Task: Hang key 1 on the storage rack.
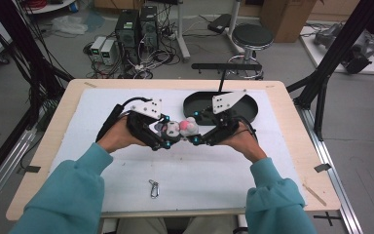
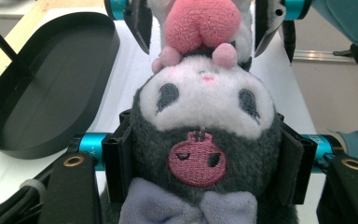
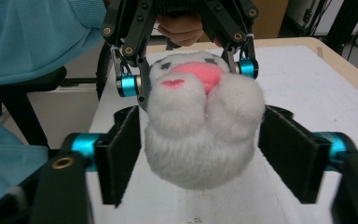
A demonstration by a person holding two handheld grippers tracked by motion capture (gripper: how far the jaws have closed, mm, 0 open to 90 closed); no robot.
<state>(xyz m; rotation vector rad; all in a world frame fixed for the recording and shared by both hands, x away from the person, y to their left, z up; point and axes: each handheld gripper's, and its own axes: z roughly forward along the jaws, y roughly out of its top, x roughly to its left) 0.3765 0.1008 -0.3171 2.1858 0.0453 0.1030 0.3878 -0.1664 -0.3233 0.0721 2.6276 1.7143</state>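
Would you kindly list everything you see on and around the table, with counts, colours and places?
plush toy: one, dark grey, white and pink, held up between the two grippers over the mat
tray: one, black, oval, on the mat beyond the right gripper
clip: one, silvery metal, on the mat near the front edge
mat: one, white, covering the table top
table: one, light wood
stool: one, black seat, on the floor behind the table
computer towers: two, dark, on the floor behind the table
left gripper: one, black, clamped on the toy's head
right gripper: one, black, jaws either side of the toy's white body
sleeves: two, teal
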